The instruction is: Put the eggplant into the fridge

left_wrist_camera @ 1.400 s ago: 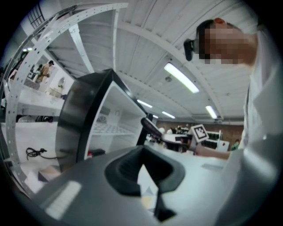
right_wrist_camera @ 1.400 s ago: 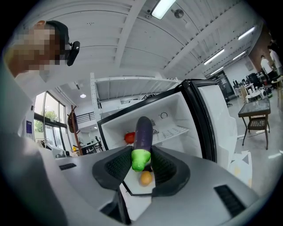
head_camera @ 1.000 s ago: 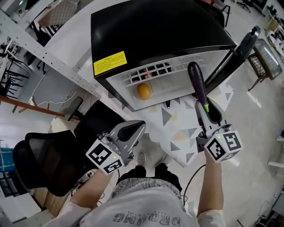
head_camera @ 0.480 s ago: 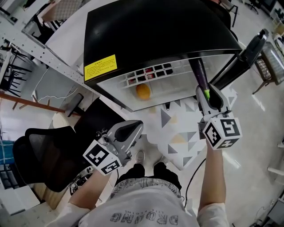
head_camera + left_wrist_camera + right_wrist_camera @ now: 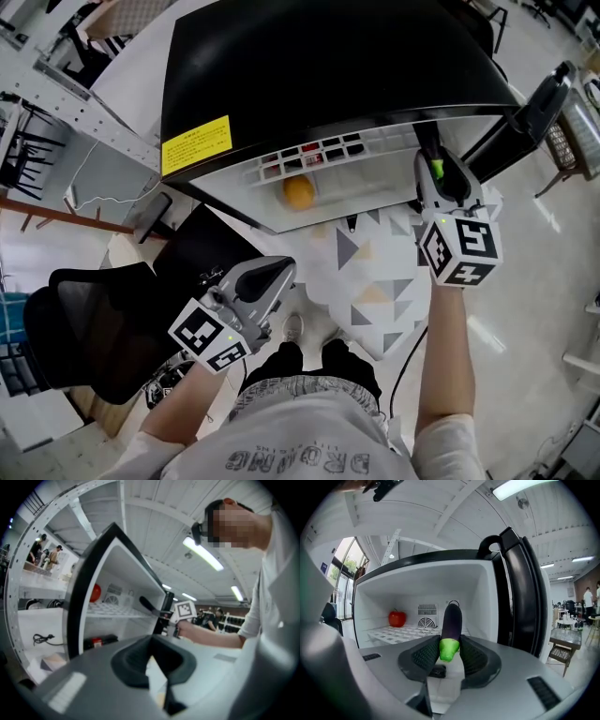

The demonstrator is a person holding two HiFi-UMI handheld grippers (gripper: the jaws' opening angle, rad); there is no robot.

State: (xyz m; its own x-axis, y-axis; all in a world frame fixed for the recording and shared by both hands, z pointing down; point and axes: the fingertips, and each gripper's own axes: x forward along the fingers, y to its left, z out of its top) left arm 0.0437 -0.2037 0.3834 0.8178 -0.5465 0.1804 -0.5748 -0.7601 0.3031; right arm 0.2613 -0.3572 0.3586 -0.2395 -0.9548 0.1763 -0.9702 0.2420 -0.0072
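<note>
One: Two grippers show here, so what is the left gripper doing?

Other: It hangs low at the left, well apart from the fridge and beside a black chair. Its own view shows the jaws drawn together with nothing between them.

One: And inside the fridge?

Other: A white grid shelf carries a round fruit toward the back left. The right part of the shelf looks bare.

One: Where is the eggplant?

Other: It is in the right gripper, at the mouth of the fridge. The pads are clamped on the green stem end of the eggplant. The dark body runs straight out ahead of the jaws, its long axis in line with the gripper and its tip aimed at the back wall. From the head view the tip seems just inside the opening, above the shelf and not resting on it.

One: What does the coming move turn on?

Other: Probably that line. The eggplant lies dead ahead of the claw and points into the compartment, so a push along its own axis should carry it over the shelf. The open door stands just to the right, the fruit is off to the left, and only the right hand is near enough to act
</note>
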